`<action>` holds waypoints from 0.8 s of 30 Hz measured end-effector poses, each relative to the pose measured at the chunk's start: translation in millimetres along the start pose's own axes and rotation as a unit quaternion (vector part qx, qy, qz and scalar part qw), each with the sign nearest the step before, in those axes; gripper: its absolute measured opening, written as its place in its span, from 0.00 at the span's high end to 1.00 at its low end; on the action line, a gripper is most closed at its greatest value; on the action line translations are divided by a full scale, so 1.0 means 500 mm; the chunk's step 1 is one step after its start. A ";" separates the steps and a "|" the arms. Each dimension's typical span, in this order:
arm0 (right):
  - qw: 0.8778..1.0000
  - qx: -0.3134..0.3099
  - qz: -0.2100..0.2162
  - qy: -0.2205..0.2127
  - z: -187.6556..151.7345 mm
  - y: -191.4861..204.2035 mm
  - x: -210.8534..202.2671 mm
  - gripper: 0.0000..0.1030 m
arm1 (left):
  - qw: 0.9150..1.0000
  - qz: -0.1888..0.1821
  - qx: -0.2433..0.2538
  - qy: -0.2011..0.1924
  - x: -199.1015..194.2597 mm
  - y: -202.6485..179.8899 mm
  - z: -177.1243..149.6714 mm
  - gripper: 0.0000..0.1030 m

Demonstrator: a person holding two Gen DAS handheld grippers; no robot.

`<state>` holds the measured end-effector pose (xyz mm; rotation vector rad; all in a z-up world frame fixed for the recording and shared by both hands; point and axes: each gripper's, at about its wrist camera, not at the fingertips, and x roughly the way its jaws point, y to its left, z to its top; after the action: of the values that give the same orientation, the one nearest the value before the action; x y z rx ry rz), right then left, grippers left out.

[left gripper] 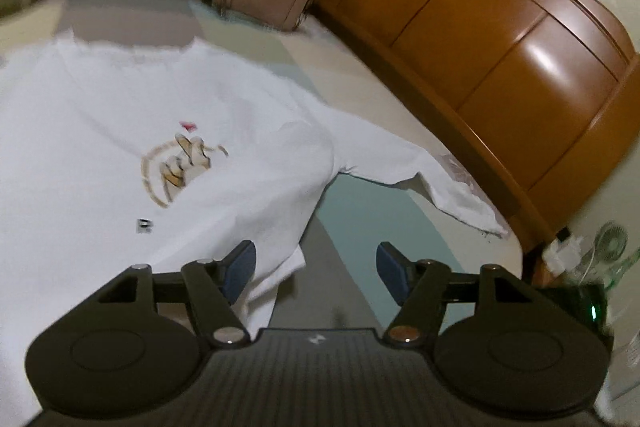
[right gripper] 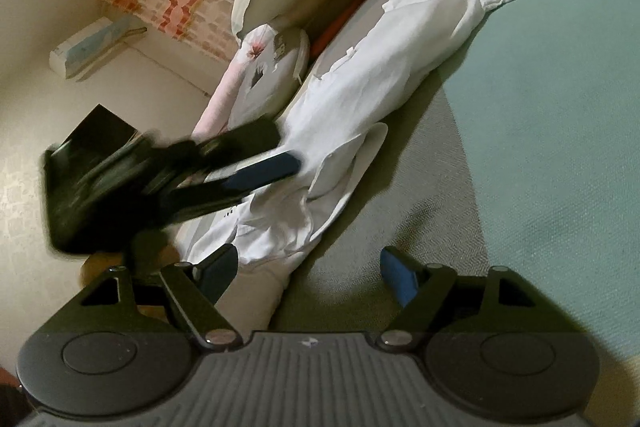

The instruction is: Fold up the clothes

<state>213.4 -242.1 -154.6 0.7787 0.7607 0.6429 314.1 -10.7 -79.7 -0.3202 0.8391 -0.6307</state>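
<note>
- Nearest the lens: black two-finger left gripper (left gripper: 316,269), blue-padded jaws spread wide with nothing between them, poised over the side hem of the white cotton T-shirt with a tan printed logo (left gripper: 168,131).
- Spread flat on the bed's grey-and-teal cover (left gripper: 360,211), one short sleeve (left gripper: 452,195) reaching toward the orange wooden headboard (left gripper: 480,39).
- Black two-finger right gripper (right gripper: 308,275) likewise spread and holding nothing, at the hem corner.
- Advisable: pinch a single layer at matching points, lift both sides evenly, keep the fabric taut.
- Motion blur present; exact contact uncertain.
</note>
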 end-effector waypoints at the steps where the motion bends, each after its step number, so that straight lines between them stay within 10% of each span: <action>1: 1.000 0.001 0.002 0.000 0.000 -0.001 -0.001 0.20 | 1.000 0.003 -0.004 0.001 0.009 0.007 0.006 0.36; 11: 1.000 0.010 0.015 0.001 0.004 -0.008 -0.003 0.20 | 0.999 0.029 -0.039 0.004 0.081 0.066 0.059 0.44; 24: 0.999 0.039 0.028 -0.019 0.008 -0.024 -0.018 0.20 | 0.992 0.079 0.093 -0.031 -0.087 -0.041 -0.025 0.39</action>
<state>214.1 -257.0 -159.0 0.8833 0.7341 0.6494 274.5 0.9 -51.9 -0.1024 0.7330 -0.5441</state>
